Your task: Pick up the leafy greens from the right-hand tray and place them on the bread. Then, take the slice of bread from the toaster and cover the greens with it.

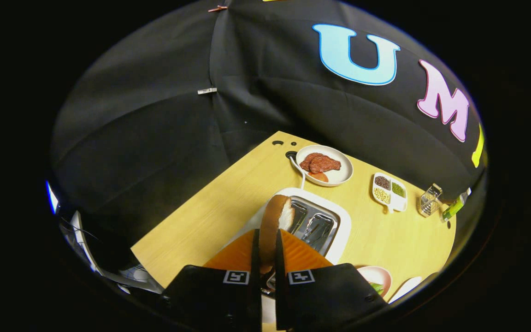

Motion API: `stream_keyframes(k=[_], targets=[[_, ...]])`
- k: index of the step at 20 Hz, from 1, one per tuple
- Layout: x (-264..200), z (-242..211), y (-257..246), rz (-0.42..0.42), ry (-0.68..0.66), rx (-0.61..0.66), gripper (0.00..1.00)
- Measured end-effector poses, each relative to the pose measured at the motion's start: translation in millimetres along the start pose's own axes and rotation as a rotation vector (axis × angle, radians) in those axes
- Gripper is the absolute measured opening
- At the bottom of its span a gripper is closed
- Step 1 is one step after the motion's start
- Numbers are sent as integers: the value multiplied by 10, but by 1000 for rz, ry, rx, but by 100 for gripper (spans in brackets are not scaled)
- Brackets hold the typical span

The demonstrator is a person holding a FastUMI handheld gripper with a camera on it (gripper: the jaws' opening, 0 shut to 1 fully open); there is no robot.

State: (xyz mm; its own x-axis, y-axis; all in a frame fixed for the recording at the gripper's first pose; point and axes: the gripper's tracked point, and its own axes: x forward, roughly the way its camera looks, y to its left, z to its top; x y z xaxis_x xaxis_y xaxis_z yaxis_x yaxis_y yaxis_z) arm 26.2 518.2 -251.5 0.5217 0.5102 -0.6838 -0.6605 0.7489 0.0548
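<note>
a: where is the bread now?

b: the slice of bread (275, 226) sits clamped edge-on between the two orange fingers (235, 253) of the tool (265, 258), lifted above the toaster (325, 226) with its empty slots just beyond.

a: what could go wrong?

b: the grip is on a thin edge, so i judge the slice could pivot or slip if the tool tilts quickly. squeezing harder might crush it. and it has to come down flat on the greens, or it may push them off.

a: where are the greens?

b: i see a bit of green in a pink dish (378, 279) near the right finger; i cannot tell whether that is the target.

a: anything in the way?

b: the toaster is directly underneath, so a low swing could clip it. its white cord (298, 173) runs back to the plate of meat (324, 164). further along the bench (201, 216) stand a divided dish of beans (389, 190) and a small wire rack (429, 201), well apart from the tool.
</note>
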Motion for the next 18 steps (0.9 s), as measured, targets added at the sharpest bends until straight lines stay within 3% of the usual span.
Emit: stream_keyframes(k=[7,13,18], targets=[[-372,357,-208,56,-78,91,16],[-751,651,-629,57,-166,193,16],[-947,625,-1141,19,-195,257,16]])
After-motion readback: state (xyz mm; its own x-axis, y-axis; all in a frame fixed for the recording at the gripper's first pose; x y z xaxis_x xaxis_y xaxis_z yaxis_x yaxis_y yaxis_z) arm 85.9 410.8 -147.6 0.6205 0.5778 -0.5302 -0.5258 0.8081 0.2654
